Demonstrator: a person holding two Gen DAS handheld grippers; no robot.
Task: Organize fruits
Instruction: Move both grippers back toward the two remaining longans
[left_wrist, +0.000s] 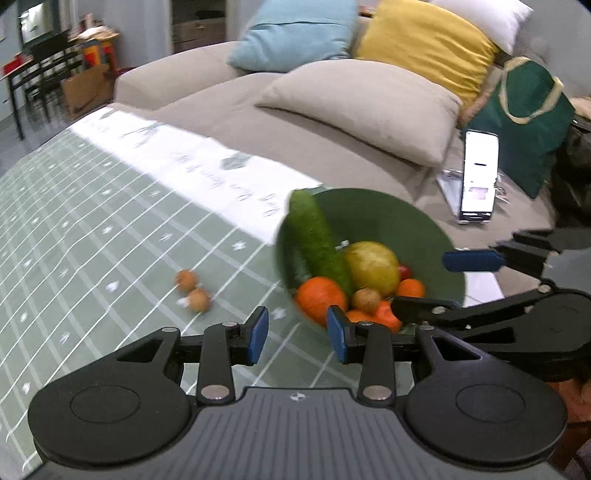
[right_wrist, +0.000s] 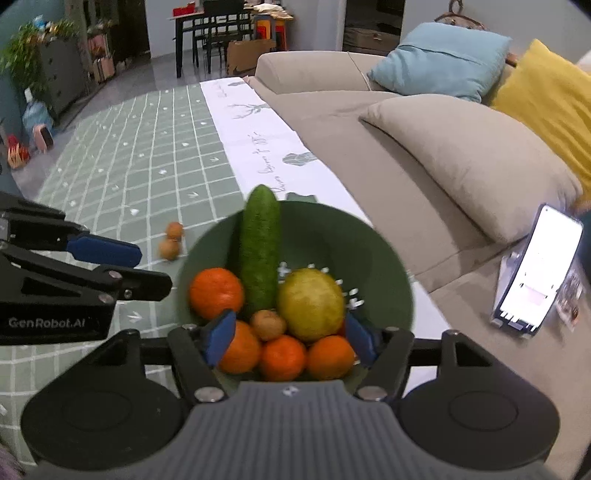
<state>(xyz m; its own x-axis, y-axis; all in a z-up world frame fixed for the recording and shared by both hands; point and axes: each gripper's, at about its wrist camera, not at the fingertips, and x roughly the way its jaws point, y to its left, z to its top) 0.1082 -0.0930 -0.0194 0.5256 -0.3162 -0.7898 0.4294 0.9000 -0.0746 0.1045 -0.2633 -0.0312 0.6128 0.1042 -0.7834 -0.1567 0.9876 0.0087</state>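
We count one green bowl (right_wrist: 369, 251) on the worktop. Inside it we see one cucumber (right_wrist: 259, 247), one yellow-green round fruit (right_wrist: 311, 303), four oranges (right_wrist: 216, 293) and one small brown fruit (right_wrist: 268, 324). A bit of something red shows at 3 o'clock of the yellow-green fruit; we cannot tell what it is. Outside, at 9 o'clock of the bowl, two more small brown fruits (right_wrist: 171, 240) lie together. We also count two hand-held grippers (right_wrist: 288, 338).

Left tongs (left_wrist: 297, 334) parted, empty, right tongs (right_wrist: 288, 338) spread wider, empty, both angled downward
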